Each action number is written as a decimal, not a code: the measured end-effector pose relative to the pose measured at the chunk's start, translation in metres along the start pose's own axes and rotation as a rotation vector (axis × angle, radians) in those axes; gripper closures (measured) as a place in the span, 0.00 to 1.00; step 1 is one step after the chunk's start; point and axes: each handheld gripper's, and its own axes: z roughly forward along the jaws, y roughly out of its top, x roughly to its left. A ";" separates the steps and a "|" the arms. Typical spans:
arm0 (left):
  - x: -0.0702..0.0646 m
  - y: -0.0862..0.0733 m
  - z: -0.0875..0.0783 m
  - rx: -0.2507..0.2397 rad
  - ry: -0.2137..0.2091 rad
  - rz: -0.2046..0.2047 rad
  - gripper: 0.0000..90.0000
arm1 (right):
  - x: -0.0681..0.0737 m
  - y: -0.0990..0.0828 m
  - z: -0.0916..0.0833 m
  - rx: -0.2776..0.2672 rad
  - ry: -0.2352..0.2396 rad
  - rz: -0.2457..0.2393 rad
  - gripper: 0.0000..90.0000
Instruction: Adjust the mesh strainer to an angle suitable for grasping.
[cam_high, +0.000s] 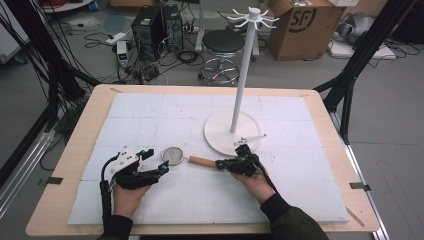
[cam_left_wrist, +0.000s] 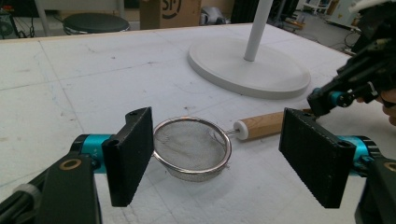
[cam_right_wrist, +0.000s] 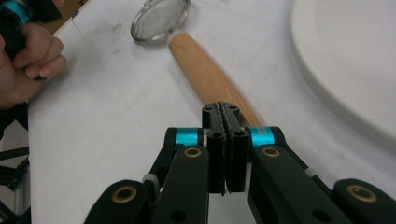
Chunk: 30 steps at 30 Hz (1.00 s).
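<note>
A small metal mesh strainer (cam_high: 173, 155) with a wooden handle (cam_high: 201, 161) lies on the white table cover, in front of a white stand. In the left gripper view, my left gripper (cam_left_wrist: 224, 144) is open, its black jaws wide apart on either side of the strainer bowl (cam_left_wrist: 191, 147) without touching it. My right gripper (cam_right_wrist: 226, 114) has its jaws pressed together just over the near end of the handle (cam_right_wrist: 205, 74). Nothing shows between them. From above, this right gripper (cam_high: 220, 163) meets the handle's right end.
The white stand's round base (cam_high: 232, 132) sits just behind the strainer, with a tall pole (cam_high: 242, 75) and a spoked top. A thin white rod (cam_high: 250, 138) lies on the base's front edge. Off the table are a stool (cam_high: 222, 47), a cardboard box (cam_high: 305, 25) and computers.
</note>
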 end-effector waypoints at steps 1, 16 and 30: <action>0.000 0.000 0.000 0.000 -0.001 0.000 0.30 | 0.001 0.006 0.004 -0.006 0.017 0.001 1.00; 0.002 -0.001 -0.002 -0.013 -0.012 -0.008 0.30 | 0.002 0.075 0.074 0.112 -0.022 0.176 1.00; 0.001 0.000 -0.003 -0.020 -0.008 -0.003 0.30 | 0.010 0.073 0.100 0.264 0.010 0.194 1.00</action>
